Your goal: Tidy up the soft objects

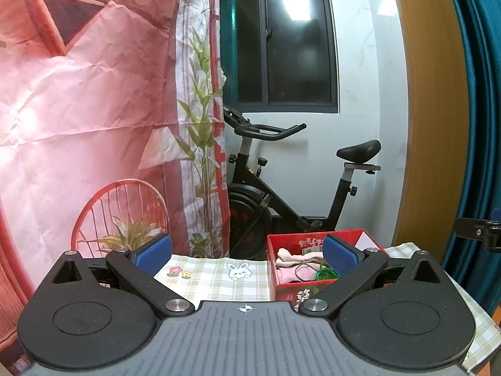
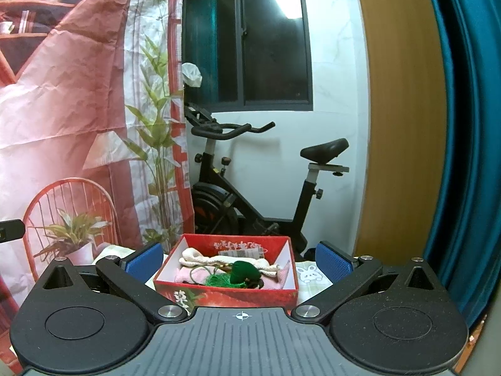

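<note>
Both grippers were held level and low over the table, pointing forward toward the far wall. Nearest the left wrist camera, the left gripper (image 1: 247, 255) had its blue-padded fingers (image 1: 155, 250) spread wide with nothing between them; its right-hand pad overlapped the near corner of the red box (image 1: 283, 293) in that view, though contact could not be judged. The right gripper (image 2: 239, 263) was likewise spread wide and empty, its fingers framing the red box (image 2: 225, 294) from either side without touching it.

Under both lay a checked tablecloth (image 1: 219, 282) printed with a white rabbit (image 1: 235, 271) and small flowers. The red box sat on that cloth, just ahead of the right gripper and off to the right of the left one. Inside it lay the soft objects: a cream knitted piece (image 2: 200, 258), a pink cloth (image 2: 184, 274), and a green tasselled plush (image 2: 242, 271) on top.

Beyond the table stood a black exercise bike (image 2: 250, 188) against the white wall, beneath a dark window (image 2: 250, 37). A red printed backdrop (image 1: 78, 109) hung at left, and a teal curtain (image 2: 463, 125) at right.
</note>
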`<state>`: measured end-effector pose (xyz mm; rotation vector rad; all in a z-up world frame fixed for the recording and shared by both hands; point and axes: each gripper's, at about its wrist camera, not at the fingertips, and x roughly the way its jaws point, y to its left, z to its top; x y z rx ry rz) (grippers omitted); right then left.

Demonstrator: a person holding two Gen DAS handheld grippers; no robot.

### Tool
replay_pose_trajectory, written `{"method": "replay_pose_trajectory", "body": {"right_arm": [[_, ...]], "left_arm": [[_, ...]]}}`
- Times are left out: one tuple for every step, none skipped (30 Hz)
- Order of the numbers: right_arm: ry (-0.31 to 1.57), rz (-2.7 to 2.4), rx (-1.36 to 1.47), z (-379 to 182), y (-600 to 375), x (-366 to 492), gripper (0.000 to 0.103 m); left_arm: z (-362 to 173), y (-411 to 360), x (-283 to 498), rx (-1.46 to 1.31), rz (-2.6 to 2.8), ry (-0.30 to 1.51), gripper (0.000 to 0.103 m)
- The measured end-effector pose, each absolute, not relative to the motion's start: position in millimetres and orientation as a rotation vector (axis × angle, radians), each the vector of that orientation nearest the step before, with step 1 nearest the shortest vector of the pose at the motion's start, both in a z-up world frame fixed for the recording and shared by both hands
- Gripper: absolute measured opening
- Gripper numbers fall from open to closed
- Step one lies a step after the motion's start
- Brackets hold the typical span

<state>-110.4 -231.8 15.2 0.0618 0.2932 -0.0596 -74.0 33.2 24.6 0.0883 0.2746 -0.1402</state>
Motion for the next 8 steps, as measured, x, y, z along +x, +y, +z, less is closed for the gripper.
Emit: {"method": "replay_pose_trajectory", "body": {"right_arm": [[0.295, -0.059, 0.061, 14.6, -231.8, -110.0, 0.103], [0.297, -0.060, 0.061, 14.0, -231.8, -109.5, 0.103], [0.298, -0.062, 0.060, 13.4, -231.9, -109.3, 0.103], [0.300, -0.062, 0.059, 12.3, -232.2, -108.8, 0.103], [0.302, -0.062, 0.059, 11.5, -232.7, -108.3, 0.103], [0.303, -0.062, 0.059, 10.7, -233.0, -108.1, 0.103], [0.304, -0.062, 0.060, 10.5, -233.1, -107.4, 0.103], [0.305, -0.062, 0.060, 10.4, -233.2, -106.6, 0.103]], "left_arm": [[24.3, 33.5, -74.0, 0.088, -0.141, 0.275, 0.103], [24.0, 33.8, -73.9, 0.088, -0.141, 0.275, 0.103], [24.0, 34.0, -73.7, 0.088, -0.141, 0.276, 0.103], [23.7, 34.9, -73.3, 0.086, -0.142, 0.277, 0.103], [23.3, 35.5, -72.7, 0.084, -0.141, 0.278, 0.103], [23.3, 35.4, -72.3, 0.082, -0.139, 0.280, 0.103], [23.1, 35.3, -71.7, 0.081, -0.137, 0.282, 0.103], [22.7, 35.7, -71.4, 0.080, -0.136, 0.284, 0.103]]}}
